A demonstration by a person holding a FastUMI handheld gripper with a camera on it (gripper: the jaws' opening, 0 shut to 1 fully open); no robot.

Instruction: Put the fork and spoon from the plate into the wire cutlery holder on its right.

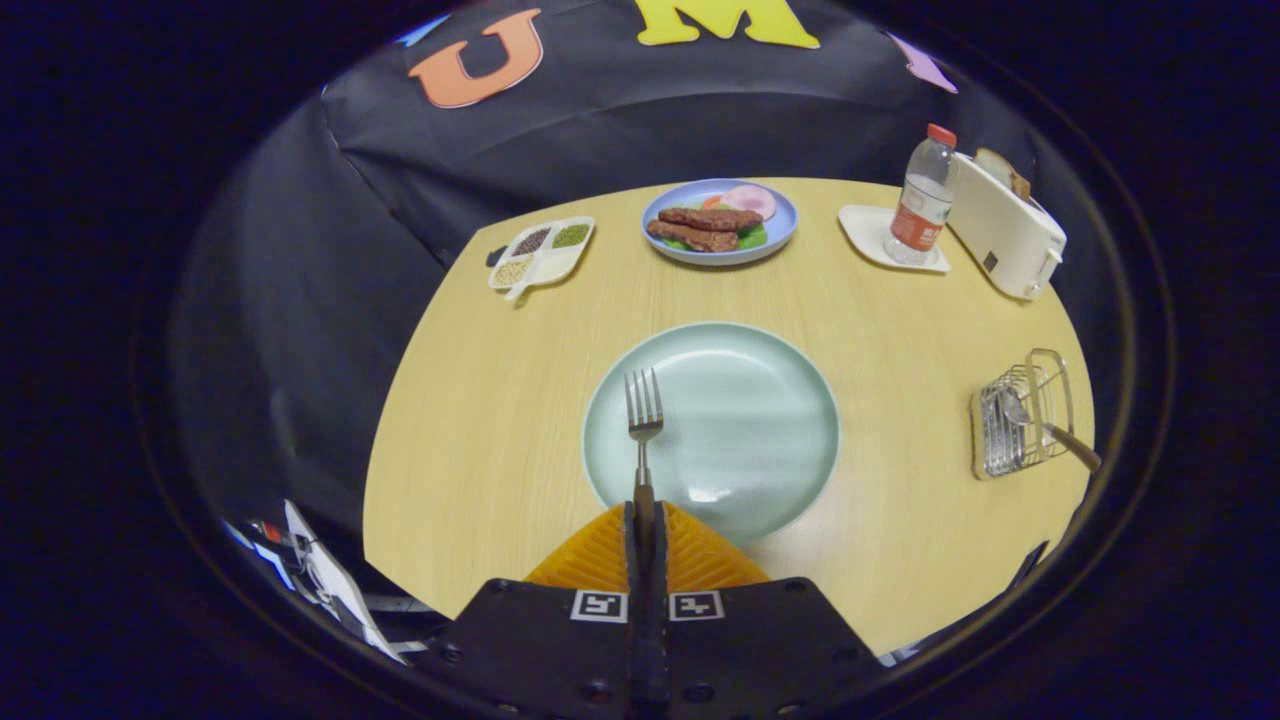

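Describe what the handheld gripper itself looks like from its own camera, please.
The gripper has two ribbed, wedge-shaped fingers tapering forward from a broad black body. The body's upper edge carries two small square black-and-white markers, one beside each finger, and its face shows several screw holes.

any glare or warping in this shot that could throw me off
Gripper view: a bright glare patch sits on the green plate near its front rim, just ahead of the tongs, which are shut on the fork; the fisheye bends the table edge into a curve and squashes the wire cutlery holder off to the right; focus looks sharp throughout.
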